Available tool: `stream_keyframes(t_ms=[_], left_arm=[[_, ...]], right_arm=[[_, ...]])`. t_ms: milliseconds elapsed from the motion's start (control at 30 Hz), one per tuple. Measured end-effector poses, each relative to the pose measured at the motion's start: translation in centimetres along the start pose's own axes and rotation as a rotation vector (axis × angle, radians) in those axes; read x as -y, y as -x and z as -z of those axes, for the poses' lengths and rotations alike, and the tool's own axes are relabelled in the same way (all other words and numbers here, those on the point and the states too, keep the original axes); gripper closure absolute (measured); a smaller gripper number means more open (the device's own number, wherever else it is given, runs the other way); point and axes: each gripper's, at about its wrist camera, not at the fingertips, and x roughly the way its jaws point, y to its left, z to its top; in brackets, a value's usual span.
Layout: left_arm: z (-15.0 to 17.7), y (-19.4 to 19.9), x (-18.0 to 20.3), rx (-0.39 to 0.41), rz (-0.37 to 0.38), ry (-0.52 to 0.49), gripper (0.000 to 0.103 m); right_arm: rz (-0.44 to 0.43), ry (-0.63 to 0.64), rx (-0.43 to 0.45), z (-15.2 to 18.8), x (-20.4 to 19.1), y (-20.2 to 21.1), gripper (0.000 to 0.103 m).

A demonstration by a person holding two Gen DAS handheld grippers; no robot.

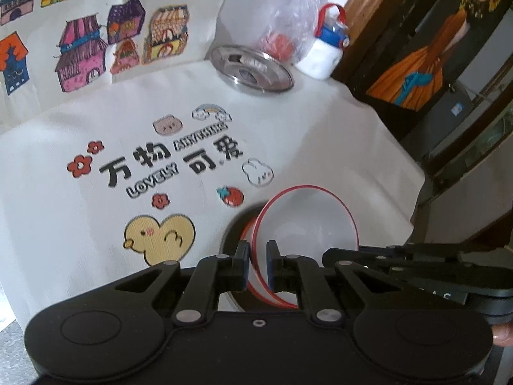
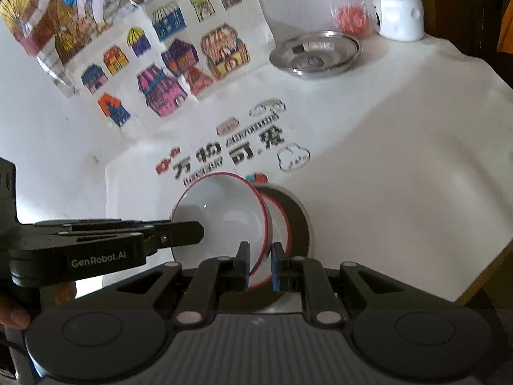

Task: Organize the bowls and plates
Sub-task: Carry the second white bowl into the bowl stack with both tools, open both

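A white bowl with a red rim (image 1: pixel 304 224) (image 2: pixel 221 221) is tilted over a second red-rimmed bowl (image 1: pixel 248 229) (image 2: pixel 283 221), which rests in a dark round dish (image 1: pixel 234 224) (image 2: pixel 303 221) on the white printed tablecloth. My left gripper (image 1: pixel 258 266) is shut on the tilted bowl's left rim, one finger inside and one outside. My right gripper (image 2: pixel 259 266) is shut on the same bowl's opposite rim. Each gripper shows in the other's view: the right gripper (image 1: pixel 327 253) and the left gripper (image 2: pixel 200 234), both at the bowl's edge.
A shallow steel plate (image 1: pixel 253 70) (image 2: pixel 315 53) sits at the back of the table. Behind it are a clear plastic bag (image 1: pixel 288 29) (image 2: pixel 349 6) and a white bottle with a blue-red lid (image 1: pixel 323 54) (image 2: pixel 400 16). The table edge (image 1: pixel 413 173) (image 2: pixel 481 272) runs close on the right.
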Motion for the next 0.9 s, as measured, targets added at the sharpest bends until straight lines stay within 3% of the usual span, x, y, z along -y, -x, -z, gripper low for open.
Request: stream_keyframes(t_ms=[367,900], left_arm=[[0.4,-0.9,0.9,-0.037,-0.048,-0.037,0.093],[-0.1,-1.5,1.0,-0.069,-0.061,-0.064,0.092]], right_arm=[[0.059,0.06,-0.107,-0.9,-0.8,-1.0,0.087],[0.075,0.094,-0.14,-1.5,-1.3,-1.7,0.084]])
